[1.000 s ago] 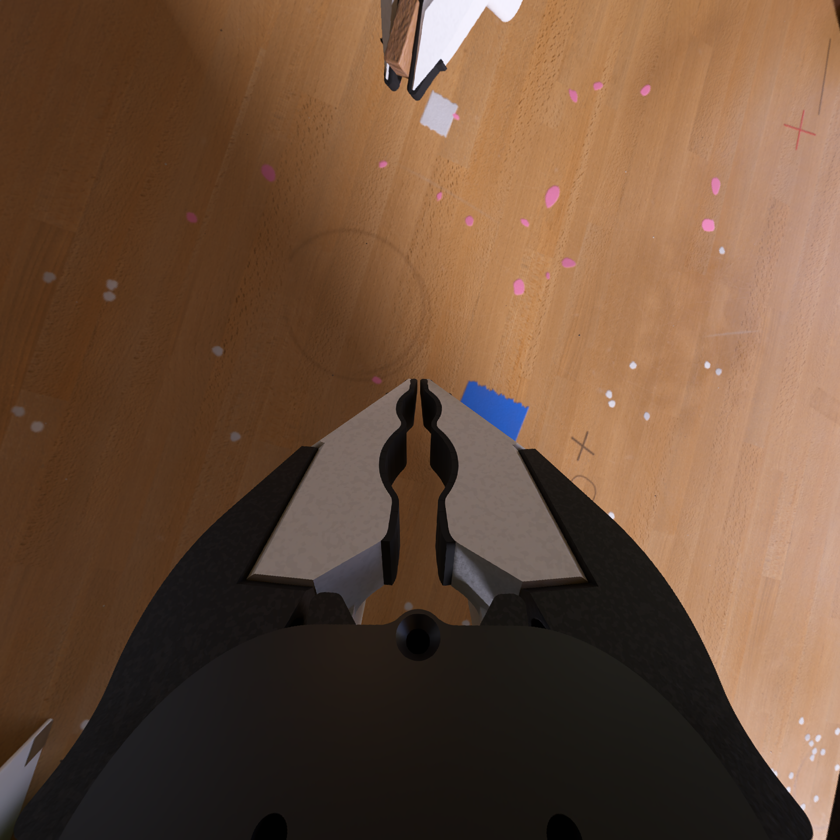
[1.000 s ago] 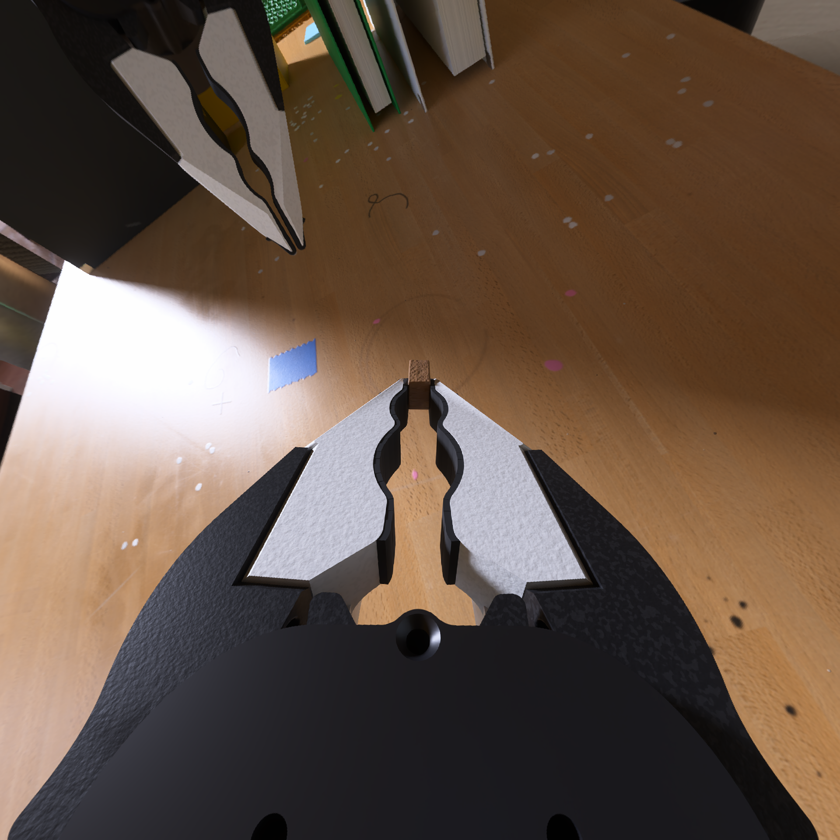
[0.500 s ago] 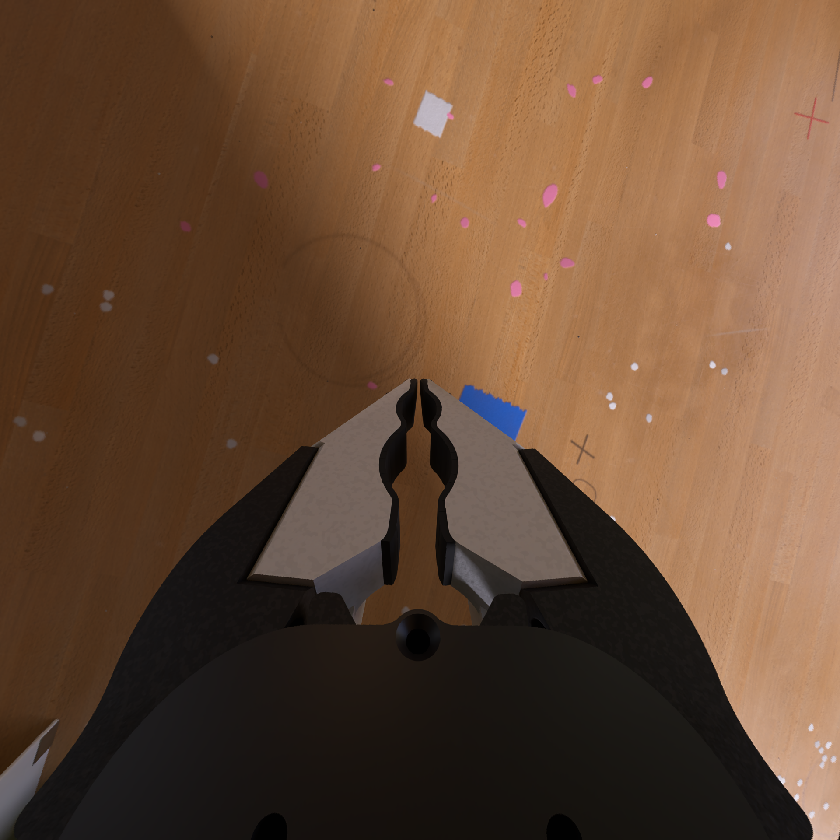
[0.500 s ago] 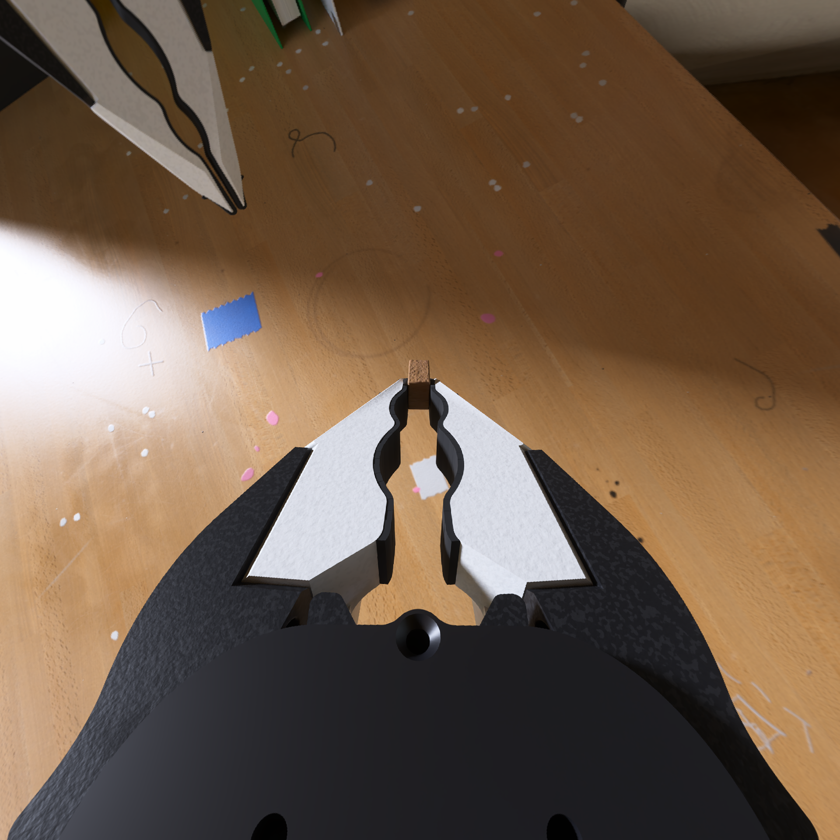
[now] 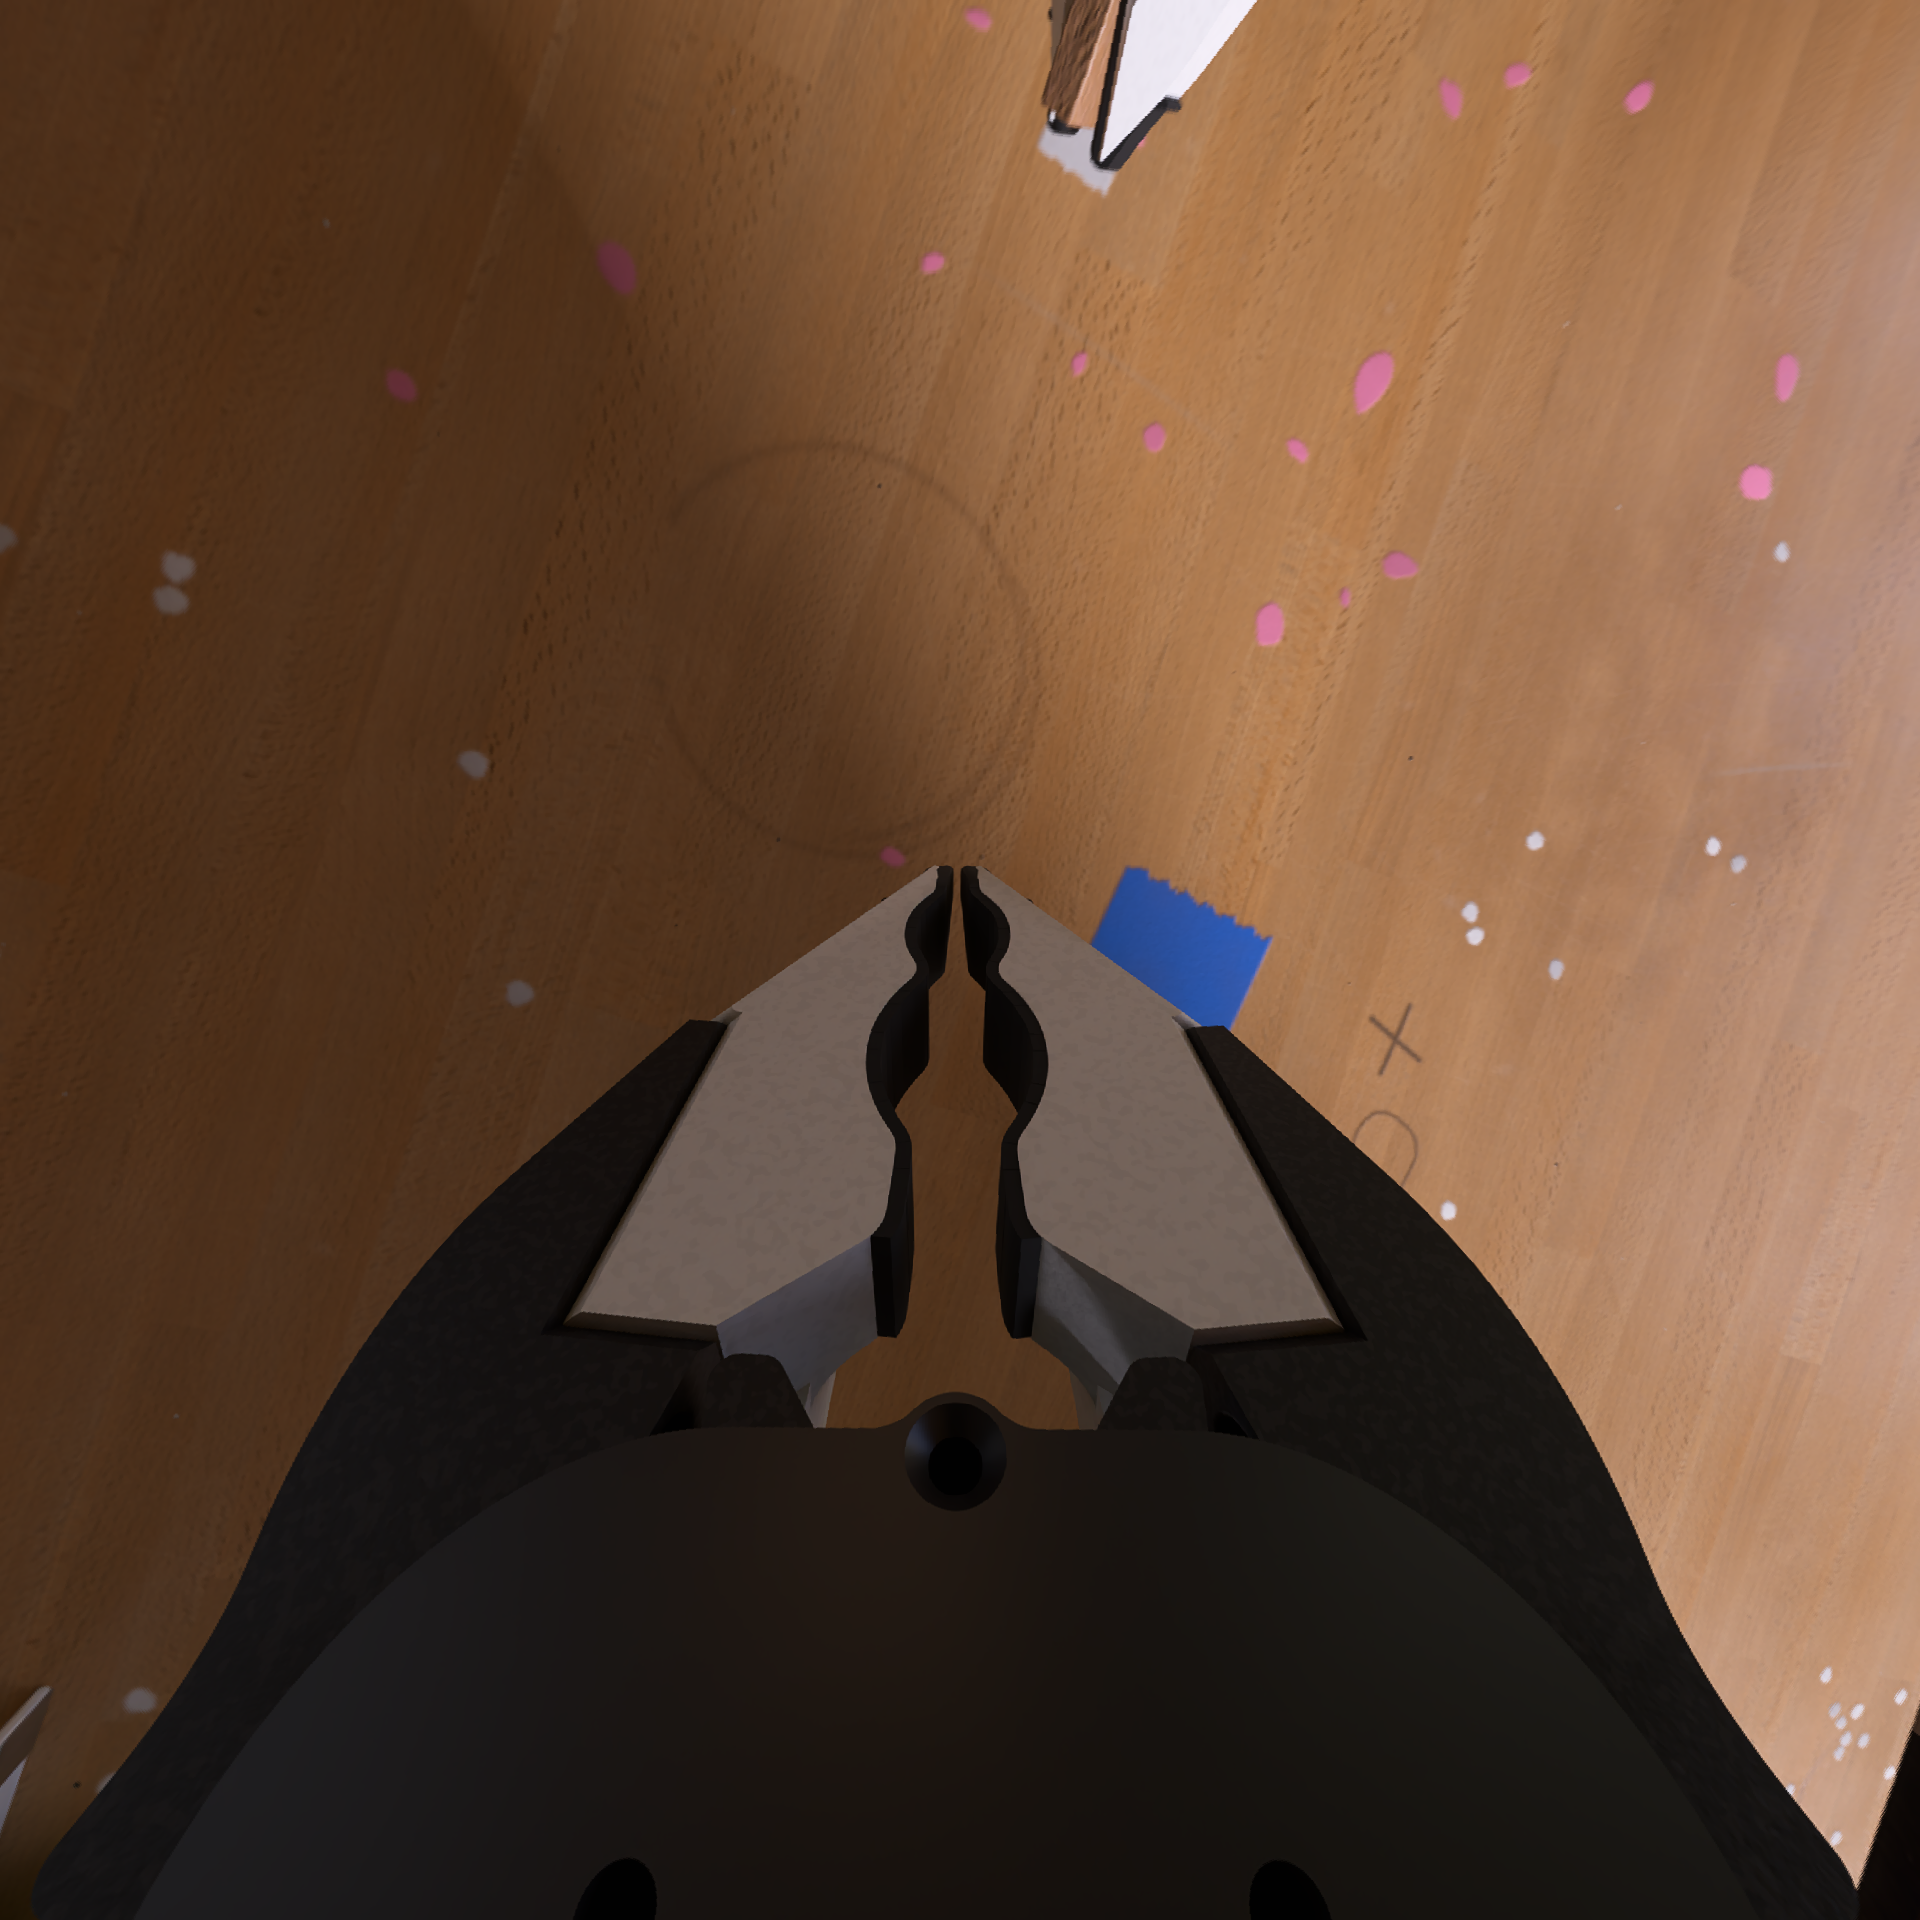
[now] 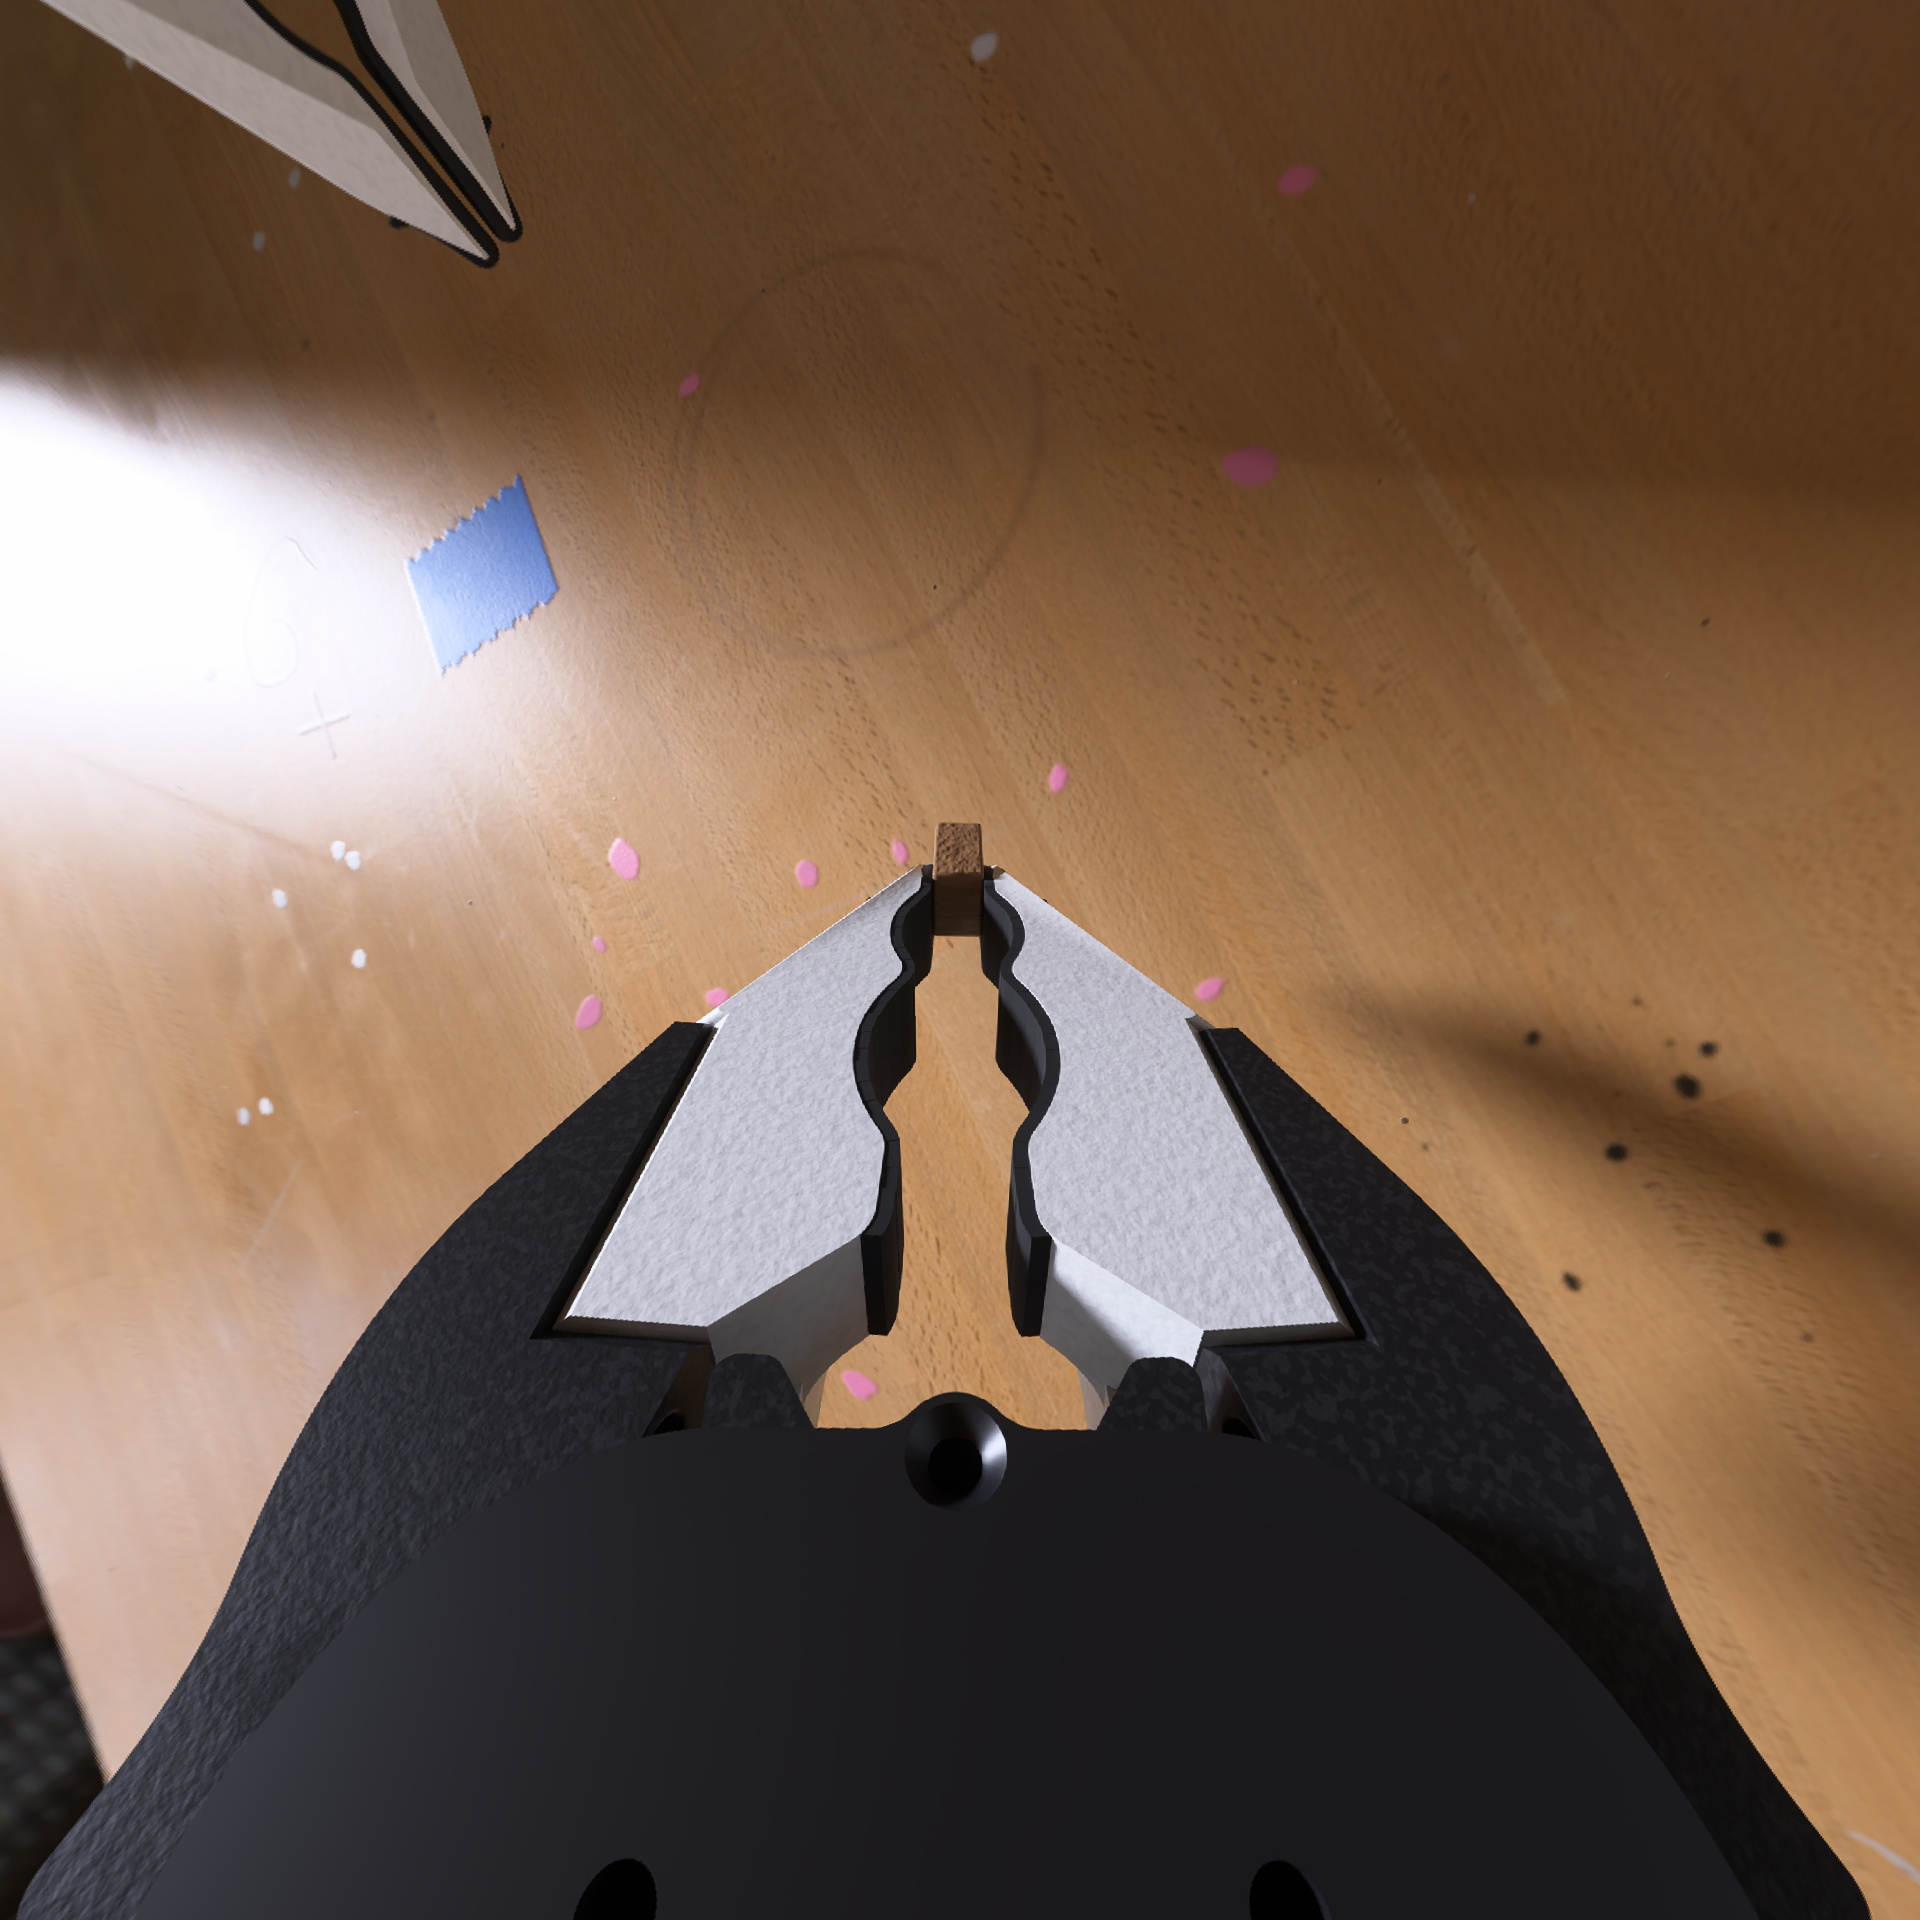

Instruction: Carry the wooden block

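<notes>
My right gripper is shut on a small brown wooden block, which sticks out a little past the fingertips, above the wooden table. The same gripper and block show at the top edge of the left wrist view. My left gripper is shut and empty above the table, near a faint drawn circle. Its tips also show at the top left of the right wrist view.
A blue tape patch lies on the table left of the faint circle; it also shows beside my left fingers. Pink, white and black paint specks dot the wood. A pale tape scrap lies under the right gripper. The table's left edge is near.
My right gripper has come lower and closer to the table with the block, tilting down; the books and far edge have left its view. It shows again at the left view's top. The left gripper barely moved.
</notes>
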